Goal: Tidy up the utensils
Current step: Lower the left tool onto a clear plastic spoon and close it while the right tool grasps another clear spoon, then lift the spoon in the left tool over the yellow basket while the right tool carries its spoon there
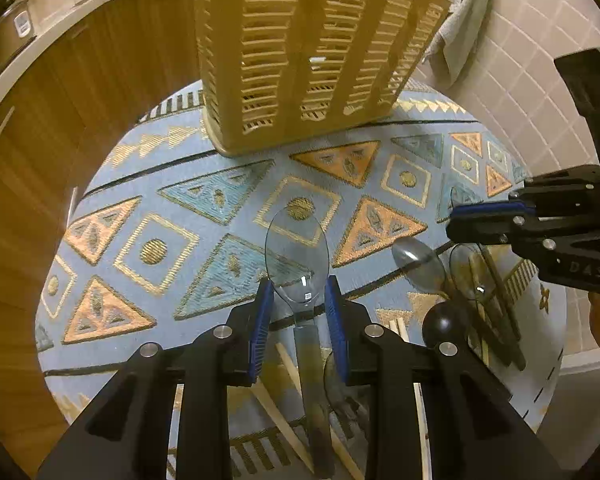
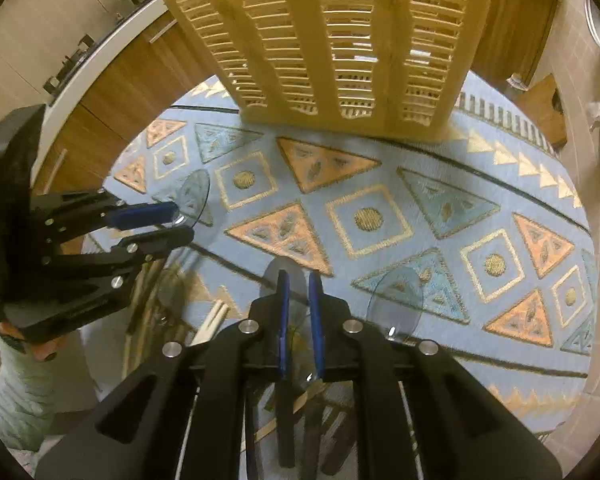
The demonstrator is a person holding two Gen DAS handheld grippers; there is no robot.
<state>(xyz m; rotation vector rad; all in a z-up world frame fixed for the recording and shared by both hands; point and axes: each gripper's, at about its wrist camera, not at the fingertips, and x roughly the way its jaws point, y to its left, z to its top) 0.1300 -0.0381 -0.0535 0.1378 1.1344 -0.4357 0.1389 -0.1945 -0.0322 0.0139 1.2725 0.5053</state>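
kitchen cabinets in brown wood and pale wall tiles ring a blue patterned rug, which serves as the work surface; a slatted beige caddy stands upright at its far edge. the left tongs hold a clear spoon with the blue pads against its neck, bowl pointing toward the caddy and raised off the rug in front of it. the right tongs are drawn nearly together over another clear utensil whose handle runs between the pads; whether they truly pinch it i cannot tell. no handle shows above the caddy's rim and little can be seen through the slats, so sorting looks barely begun. most of the work remains: a heap of dark-handled pieces, a black ladle, more clear spoons and pale chopsticks lies on the rug on the near side, well apart from the caddy. a grey towel hangs on the tiles behind the caddy.
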